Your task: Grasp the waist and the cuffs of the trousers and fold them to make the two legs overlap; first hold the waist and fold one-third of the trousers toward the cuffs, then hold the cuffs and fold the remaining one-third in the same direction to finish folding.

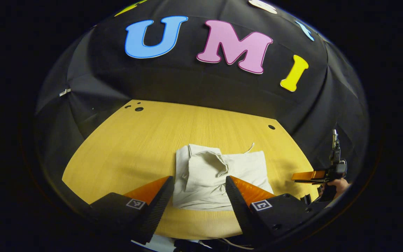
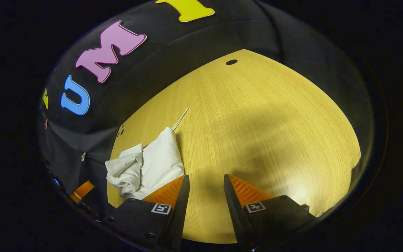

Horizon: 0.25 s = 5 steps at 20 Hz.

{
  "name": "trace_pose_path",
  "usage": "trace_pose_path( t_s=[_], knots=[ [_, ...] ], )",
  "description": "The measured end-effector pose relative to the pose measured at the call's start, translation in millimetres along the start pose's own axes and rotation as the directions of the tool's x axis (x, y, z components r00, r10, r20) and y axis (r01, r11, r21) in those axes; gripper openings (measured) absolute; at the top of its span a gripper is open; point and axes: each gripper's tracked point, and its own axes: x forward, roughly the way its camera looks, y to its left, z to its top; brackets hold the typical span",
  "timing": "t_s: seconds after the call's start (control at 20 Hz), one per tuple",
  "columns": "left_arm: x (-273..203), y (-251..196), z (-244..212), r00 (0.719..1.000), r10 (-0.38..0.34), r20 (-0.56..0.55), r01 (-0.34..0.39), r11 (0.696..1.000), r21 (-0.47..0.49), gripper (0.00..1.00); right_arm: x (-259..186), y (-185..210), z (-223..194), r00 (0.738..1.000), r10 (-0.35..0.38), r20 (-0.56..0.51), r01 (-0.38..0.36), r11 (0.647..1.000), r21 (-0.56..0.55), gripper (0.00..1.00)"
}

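lying folded in a compact bundle at the tabletop's [image 1: 124,140] near edge, the trousers [image 1: 219,178] appear finished, one rumpled flap on top; left claw [image 1: 198,196] and right claw [image 2: 206,196] hover wide apart, holding nothing.

Left tool [image 1: 198,191] hides trousers' [image 1: 219,175] near corners

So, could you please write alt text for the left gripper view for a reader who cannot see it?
Folded white trousers lie bunched on a wooden table, a thin drawstring trailing from their far edge. The left gripper hangs open in front of them, fingers apart and gripping nothing. The right gripper shows at the table's right edge, held by a hand.
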Motion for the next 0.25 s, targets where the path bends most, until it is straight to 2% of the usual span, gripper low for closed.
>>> trace_pose_path(
  t_s=[0.15, 0.2, 0.25],
  knots=[
    [-2.4, -1.6, -1.8, 1.000, -0.001, 0.016, 0.002, 0.998, -0.061, 0.94, -1.7, -2.6, 2.9, 1.000, -0.007, -0.013, 0.007, 1.000, -0.027, 0.65],
    [-2.7, 0.2, -3.7, 1.000, 0.004, 0.014, -0.003, 0.997, -0.074, 0.94, -1.1, -2.0, 4.8, 1.000, -0.006, -0.013, 0.005, 1.000, -0.029, 0.79],
    [-3.4, 1.9, -5.4, 1.000, 0.012, 0.011, -0.011, 0.996, -0.086, 0.94, 0.1, -1.1, 5.8, 1.000, -0.004, -0.015, 0.004, 1.000, -0.028, 0.79]
  ],
)
